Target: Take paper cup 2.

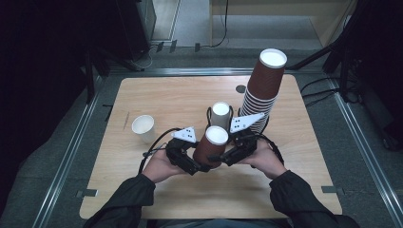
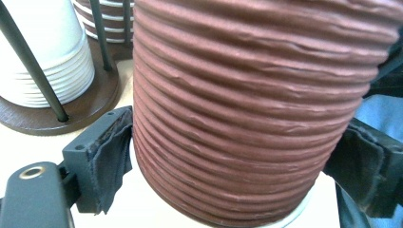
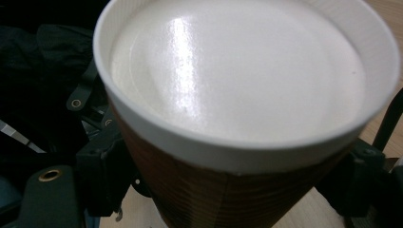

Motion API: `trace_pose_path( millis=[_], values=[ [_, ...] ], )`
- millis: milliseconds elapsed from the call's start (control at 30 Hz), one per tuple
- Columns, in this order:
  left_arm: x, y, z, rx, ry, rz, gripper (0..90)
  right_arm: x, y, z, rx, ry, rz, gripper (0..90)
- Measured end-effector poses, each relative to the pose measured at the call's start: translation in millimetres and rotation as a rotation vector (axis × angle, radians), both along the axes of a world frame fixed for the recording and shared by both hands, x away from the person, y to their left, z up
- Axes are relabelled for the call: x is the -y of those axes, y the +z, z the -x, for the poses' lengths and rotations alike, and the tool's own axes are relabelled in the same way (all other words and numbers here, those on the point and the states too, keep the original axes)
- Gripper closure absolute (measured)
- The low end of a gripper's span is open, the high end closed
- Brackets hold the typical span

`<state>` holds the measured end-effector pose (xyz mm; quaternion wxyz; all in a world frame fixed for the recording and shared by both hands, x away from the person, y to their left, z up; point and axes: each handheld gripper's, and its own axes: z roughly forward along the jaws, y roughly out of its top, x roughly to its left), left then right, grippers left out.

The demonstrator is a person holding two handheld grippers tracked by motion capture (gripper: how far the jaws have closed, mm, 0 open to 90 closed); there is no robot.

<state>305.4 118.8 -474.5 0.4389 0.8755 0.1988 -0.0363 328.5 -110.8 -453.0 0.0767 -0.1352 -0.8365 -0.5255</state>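
A brown ribbed paper cup [image 1: 209, 147] with a white top end leans slightly just above the table, between both grippers. My left gripper [image 1: 195, 164] holds it from the left. In the left gripper view both padded fingers [image 2: 111, 152] press on the cup's ribbed wall [image 2: 247, 104]. My right gripper [image 1: 228, 156] holds it from the right. In the right gripper view the cup [image 3: 247, 95] sits between the jaws with the black pads [image 3: 107, 171] against its sides, the gripper [image 3: 233, 190] shut on it.
A tall stack of brown cups [image 1: 263, 90] rises right behind my right hand. A stack of white cups [image 1: 221, 114] in a rod holder stands just beyond the held cup. A single white cup [image 1: 142, 128] stands to the left on the wooden table [image 1: 157, 95].
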Motion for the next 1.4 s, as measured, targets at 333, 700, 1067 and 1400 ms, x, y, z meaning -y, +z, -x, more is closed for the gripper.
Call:
trace_pose_path(
  millis=[333, 700, 1067, 1400],
  values=[
    [-4.6, 3.5, -1.6, -0.018, -0.017, -0.019, 11.1, 1.1, 3.8, 0.8, -0.021, -0.034, 0.043, 14.2],
    [-7.4, 7.5, -0.2, -0.002, -0.049, -0.063, 13.4, 7.9, 6.7, 7.1, 0.016, -0.031, 0.093, 14.1],
    [-10.4, 8.8, -2.8, 0.000, -0.054, -0.189, 13.7, 26.7, 2.8, 12.1, 0.031, -0.040, 0.138, 14.2],
    [-1.5, -4.7, -6.6, -0.046, -0.104, -0.314, 13.6, 31.6, -4.1, 13.8, 0.060, -0.032, 0.191, 14.4]
  ],
)
